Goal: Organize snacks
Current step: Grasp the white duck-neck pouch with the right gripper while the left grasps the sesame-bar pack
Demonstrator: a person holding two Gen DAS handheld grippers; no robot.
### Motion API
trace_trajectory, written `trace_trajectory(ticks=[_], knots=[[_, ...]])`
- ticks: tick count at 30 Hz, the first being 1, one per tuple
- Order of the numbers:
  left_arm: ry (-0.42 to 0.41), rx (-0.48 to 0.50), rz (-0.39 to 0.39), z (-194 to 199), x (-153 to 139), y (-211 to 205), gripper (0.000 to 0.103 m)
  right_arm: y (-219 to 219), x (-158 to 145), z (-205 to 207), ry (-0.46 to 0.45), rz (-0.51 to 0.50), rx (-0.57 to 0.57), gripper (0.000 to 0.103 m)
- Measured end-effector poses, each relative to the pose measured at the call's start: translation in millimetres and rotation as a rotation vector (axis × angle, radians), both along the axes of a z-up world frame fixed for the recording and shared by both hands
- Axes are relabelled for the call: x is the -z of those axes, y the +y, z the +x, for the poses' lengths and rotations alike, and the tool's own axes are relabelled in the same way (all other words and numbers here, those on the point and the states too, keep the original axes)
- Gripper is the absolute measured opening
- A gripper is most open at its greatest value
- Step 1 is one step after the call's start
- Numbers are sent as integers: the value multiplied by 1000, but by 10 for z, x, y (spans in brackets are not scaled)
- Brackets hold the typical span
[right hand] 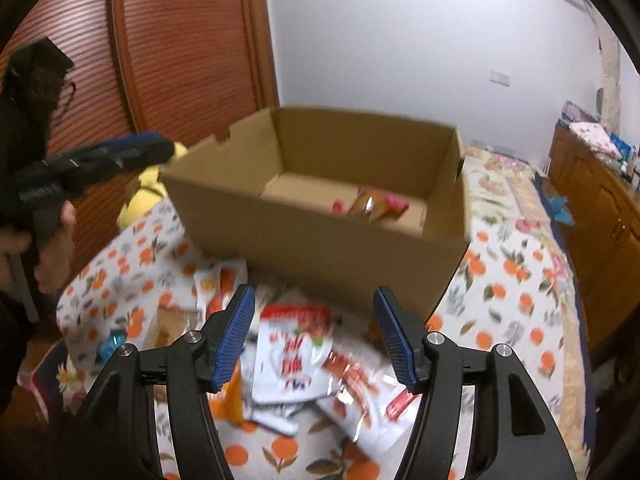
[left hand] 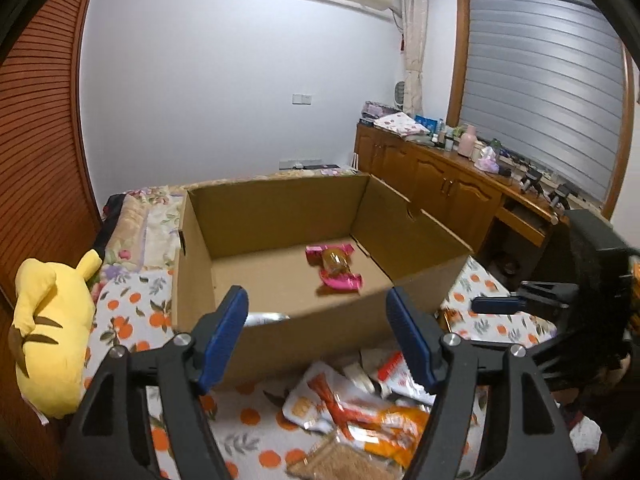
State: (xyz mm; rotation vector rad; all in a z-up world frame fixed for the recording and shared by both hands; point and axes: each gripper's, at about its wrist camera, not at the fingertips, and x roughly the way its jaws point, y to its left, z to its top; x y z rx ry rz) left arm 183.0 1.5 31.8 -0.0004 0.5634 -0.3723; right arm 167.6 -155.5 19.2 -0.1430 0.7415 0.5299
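- Currently your left gripper [left hand: 316,304] is released, its blue pads spread wide with nothing between them, held just in front of the near wall of the cardboard box [left hand: 320,332].
- Your right gripper [right hand: 314,304] is likewise released and empty, its pads apart, hovering above the snack pile [right hand: 312,364] on the bed.
- One pink-wrapped snack [left hand: 334,266] lies on the box floor, toward the far right corner as the left wrist view shows it; the same packet [right hand: 370,205] shows over the box rim in the right wrist view.
- Your loose snacks sit on the orange-print bedsheet [left hand: 132,320] just in front of the box: white-and-red pouches, an orange packet [left hand: 400,424] and a brown biscuit-like pack [left hand: 340,460], overlapping in a heap.
- From the right wrist view, a white pouch with red lettering [right hand: 294,356] lies between your pads and below them; motion blur hides the print.
- A small blue-wrapped item [right hand: 112,342] rests on the sheet, apart from the heap, to its left.
- Beside the box's left wall you have a yellow plush toy [left hand: 52,332] against the louvred wooden door [left hand: 40,140].
- Along the right wall, a wooden cabinet [left hand: 440,184] carries bottles and clutter beneath the shuttered window.
- Each view catches your other gripper at the frame edge.
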Motion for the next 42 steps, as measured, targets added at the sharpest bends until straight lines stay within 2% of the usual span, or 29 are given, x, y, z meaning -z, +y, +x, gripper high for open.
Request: trace_trajectory(ticks=[10, 20, 32, 35, 40, 42], knots=[[80, 20, 48, -373, 467, -131, 72, 186, 365, -20, 61, -44, -31, 63], [200, -30, 50, -513, 916, -134, 72, 286, 595, 130, 115, -93, -32, 64], [314, -56, 63, -549, 1137, -221, 72, 471, 726, 243, 118, -190, 3, 70], [329, -59, 71, -531, 1169, -235, 72, 437, 762, 252, 119, -172, 8, 71], [338, -70, 71, -519, 1181, -231, 72, 447, 773, 236, 112, -170, 11, 71], [342, -72, 69, -514, 1176, -233, 72, 459, 765, 219, 109, -173, 8, 66]])
